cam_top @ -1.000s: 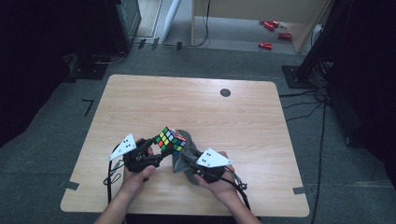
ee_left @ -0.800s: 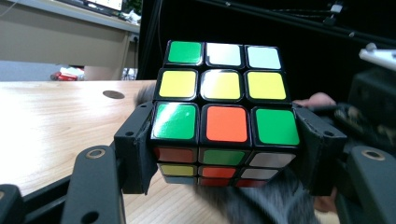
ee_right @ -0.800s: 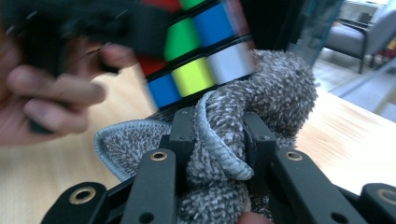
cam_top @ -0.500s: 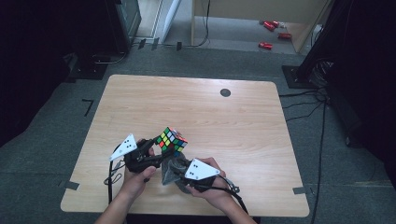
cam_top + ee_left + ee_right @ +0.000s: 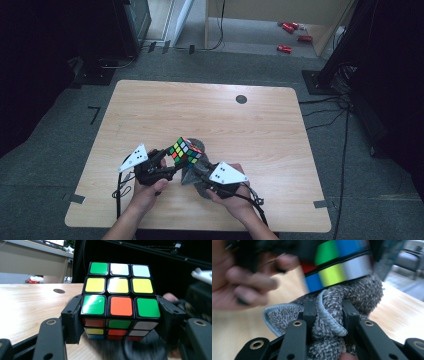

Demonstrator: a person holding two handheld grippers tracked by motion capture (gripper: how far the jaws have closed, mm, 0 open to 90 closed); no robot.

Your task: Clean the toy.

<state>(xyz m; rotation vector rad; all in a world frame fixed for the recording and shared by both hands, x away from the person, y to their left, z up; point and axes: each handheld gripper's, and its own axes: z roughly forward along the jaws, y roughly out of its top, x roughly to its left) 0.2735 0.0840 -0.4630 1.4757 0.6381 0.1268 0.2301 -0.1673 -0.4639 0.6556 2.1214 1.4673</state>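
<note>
Glossy plastic puzzle cube (image 5: 120, 305), nubby grey cloth (image 5: 352, 297) with stitched hem, matt pale wood-grain table (image 5: 165, 107)

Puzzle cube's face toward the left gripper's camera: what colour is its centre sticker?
Yellow, on the puzzle cube, best in the left gripper view.

— What sort of place is this?
— A lab or office workroom: grey carpet tiles (image 5: 65, 145), a bare wooden table (image 5: 210, 110) with tape marks (image 5: 76, 198) at its corners, cables (image 5: 330, 107) across the floor, dark equipment stands (image 5: 345, 50) around.
</note>
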